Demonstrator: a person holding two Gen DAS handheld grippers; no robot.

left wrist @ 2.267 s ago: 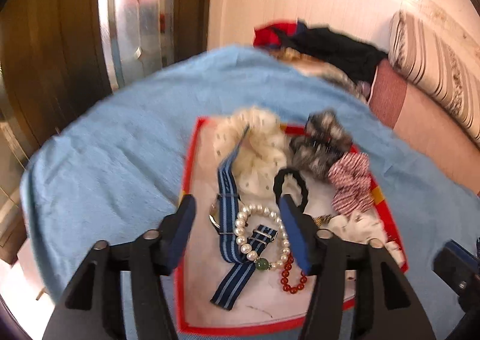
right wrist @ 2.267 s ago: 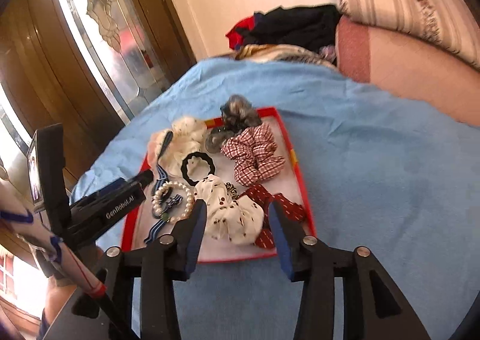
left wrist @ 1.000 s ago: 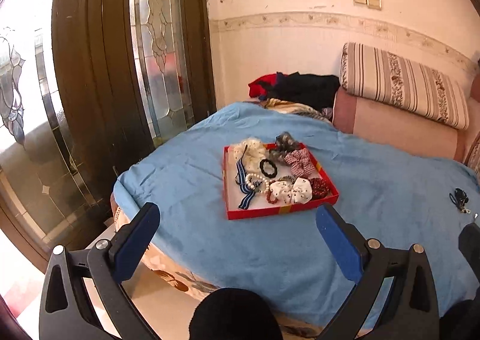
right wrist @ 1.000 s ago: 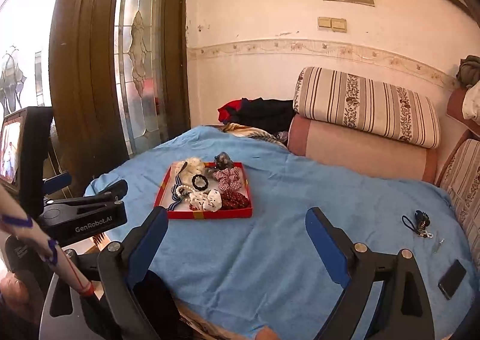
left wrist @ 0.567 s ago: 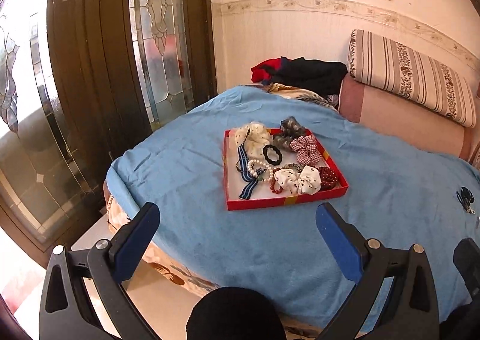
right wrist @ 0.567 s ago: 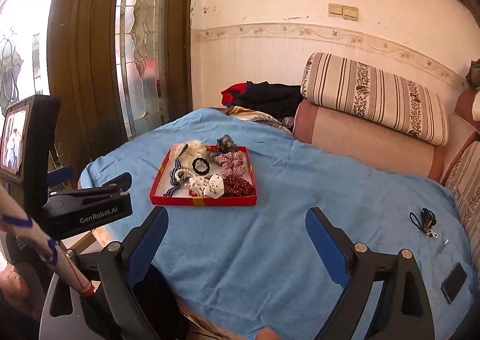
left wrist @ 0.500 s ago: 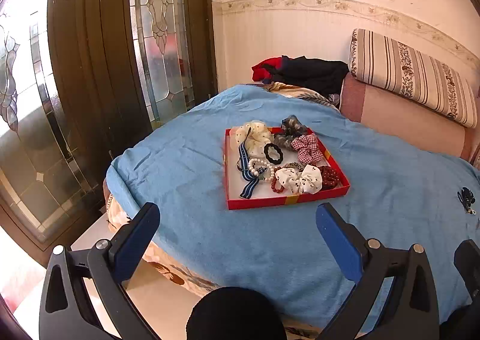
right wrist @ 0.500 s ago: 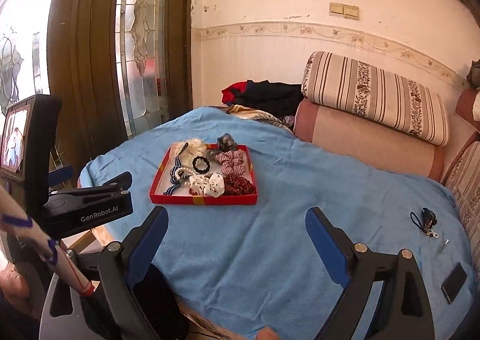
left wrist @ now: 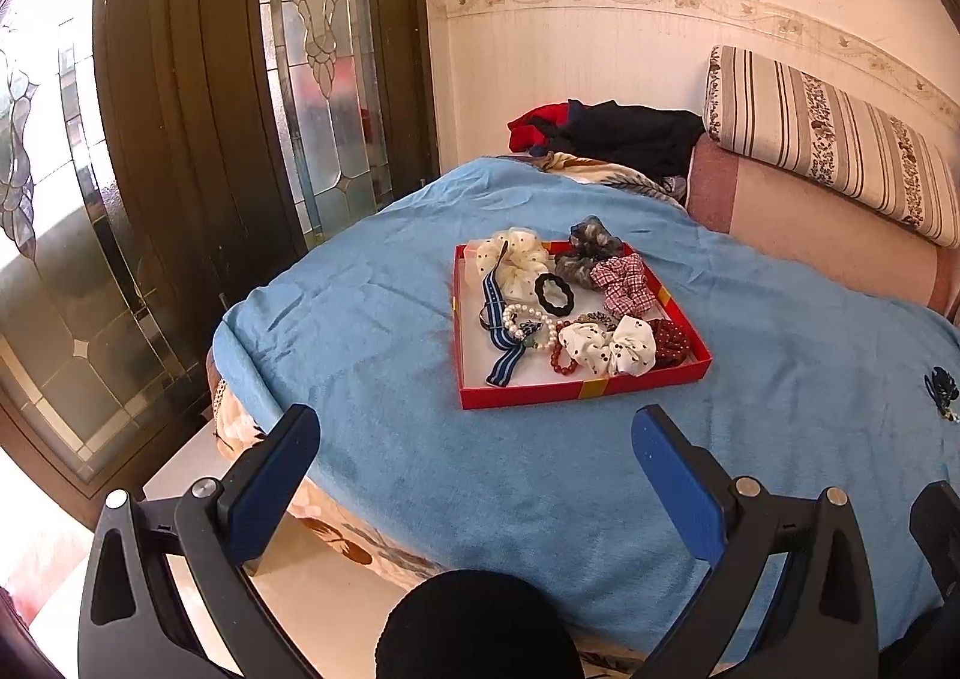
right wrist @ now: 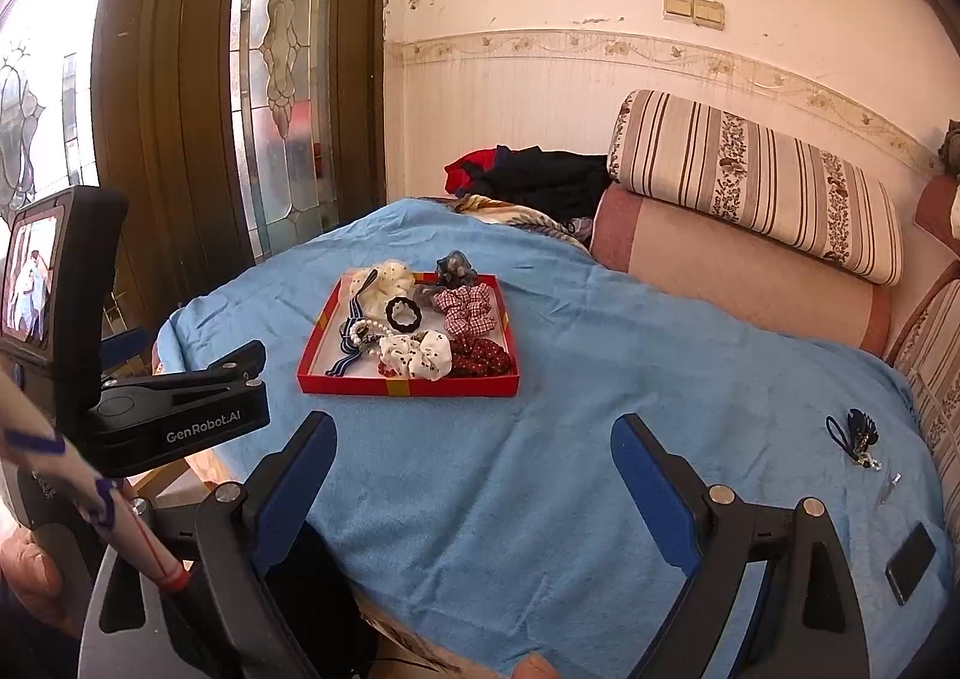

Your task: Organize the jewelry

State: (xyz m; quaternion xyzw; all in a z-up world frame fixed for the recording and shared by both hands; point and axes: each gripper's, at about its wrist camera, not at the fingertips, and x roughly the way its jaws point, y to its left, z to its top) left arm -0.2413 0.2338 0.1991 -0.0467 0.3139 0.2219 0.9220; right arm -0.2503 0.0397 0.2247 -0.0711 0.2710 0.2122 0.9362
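Observation:
A red tray (left wrist: 522, 398) sits on the blue bed cover and also shows in the right wrist view (right wrist: 360, 386). It holds a pearl bracelet (left wrist: 521, 313), a red bead bracelet (left wrist: 559, 356), a blue striped strap (left wrist: 499, 337), a black hair tie (left wrist: 553, 293) and several scrunchies. My left gripper (left wrist: 474, 460) is open and empty, well short of the tray. My right gripper (right wrist: 471, 460) is open and empty, also back from the tray. The left gripper's body (right wrist: 180, 409) shows at the left of the right wrist view.
The blue bed cover (left wrist: 810, 379) fills the middle. A dark wooden door with patterned glass (left wrist: 240, 79) stands left. Striped and pink bolsters (right wrist: 750, 211) and a clothes pile (right wrist: 534, 178) lie at the back. Keys (right wrist: 855, 436) and a phone (right wrist: 909, 562) lie at right.
Both grippers pulled far back from the tray and opened wide; in the last second they have edged slightly closer to the bed. The tray's contents have not moved.

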